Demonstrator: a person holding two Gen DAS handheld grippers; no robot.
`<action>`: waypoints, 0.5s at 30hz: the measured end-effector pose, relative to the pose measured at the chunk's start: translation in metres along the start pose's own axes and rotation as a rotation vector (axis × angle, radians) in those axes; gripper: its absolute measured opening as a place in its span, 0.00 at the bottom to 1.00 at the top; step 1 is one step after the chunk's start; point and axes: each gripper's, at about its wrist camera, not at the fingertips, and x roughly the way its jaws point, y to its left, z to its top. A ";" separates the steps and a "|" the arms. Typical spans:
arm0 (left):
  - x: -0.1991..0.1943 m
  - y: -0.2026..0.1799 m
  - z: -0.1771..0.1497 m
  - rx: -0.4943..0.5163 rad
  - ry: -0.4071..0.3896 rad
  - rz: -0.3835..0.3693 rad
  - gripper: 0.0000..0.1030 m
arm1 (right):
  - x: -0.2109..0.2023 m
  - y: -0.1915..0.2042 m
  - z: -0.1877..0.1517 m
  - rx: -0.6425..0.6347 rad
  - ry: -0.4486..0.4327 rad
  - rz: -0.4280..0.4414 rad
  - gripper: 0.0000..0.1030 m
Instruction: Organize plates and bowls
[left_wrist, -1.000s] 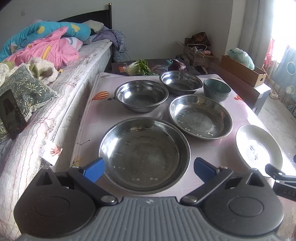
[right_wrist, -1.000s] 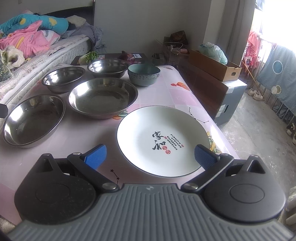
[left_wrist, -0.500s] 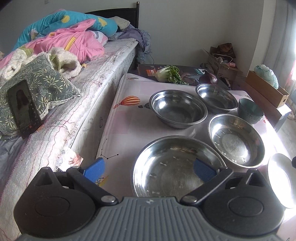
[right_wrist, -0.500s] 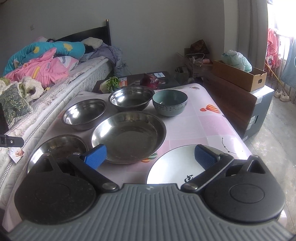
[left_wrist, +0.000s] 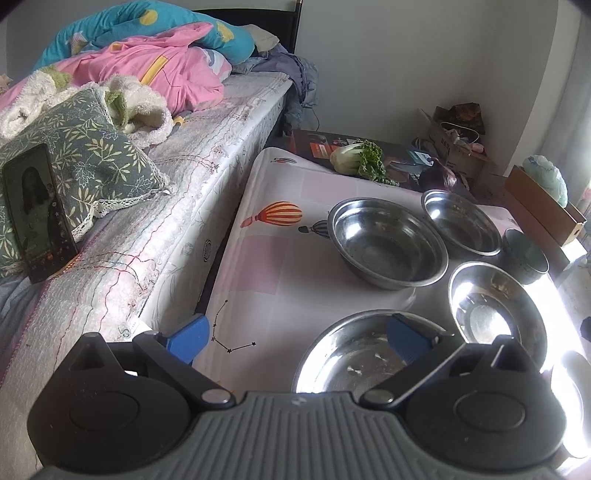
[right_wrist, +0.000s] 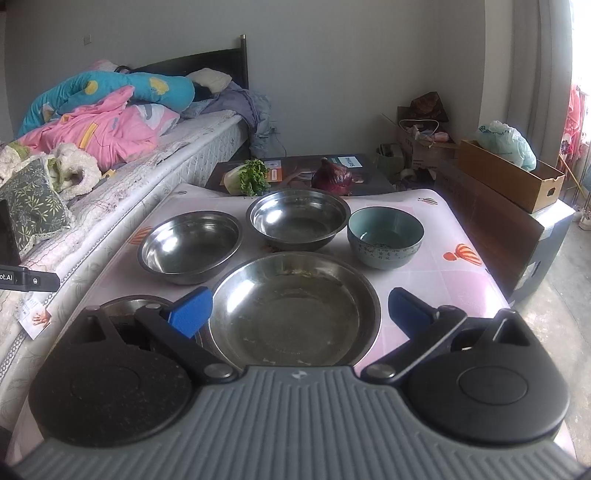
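You get daylight from right of the table (right_wrist: 458, 280); glare whitens the steel dish (left_wrist: 495, 314) beside it; fisheye edges bend, corners darken.

Wide pan (right_wrist: 295, 314) nearest on table (right_wrist: 461, 280), two steel bowls (right_wrist: 190, 245) behind, ceramic bowl (right_wrist: 385, 236) right, bed (right_wrist: 147, 170) left

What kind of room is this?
Probably a bedroom used for eating too: a bed with heaped bedding sits beside a table set with steel bowls.
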 end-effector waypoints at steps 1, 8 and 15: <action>0.003 0.003 0.002 -0.011 -0.002 -0.006 1.00 | 0.005 0.000 0.002 0.000 0.001 0.005 0.99; 0.024 0.014 0.026 -0.024 -0.025 0.019 1.00 | 0.039 0.010 0.026 -0.004 0.000 0.065 0.99; 0.059 0.013 0.058 0.027 -0.036 0.051 0.99 | 0.091 0.028 0.061 0.009 0.019 0.163 0.98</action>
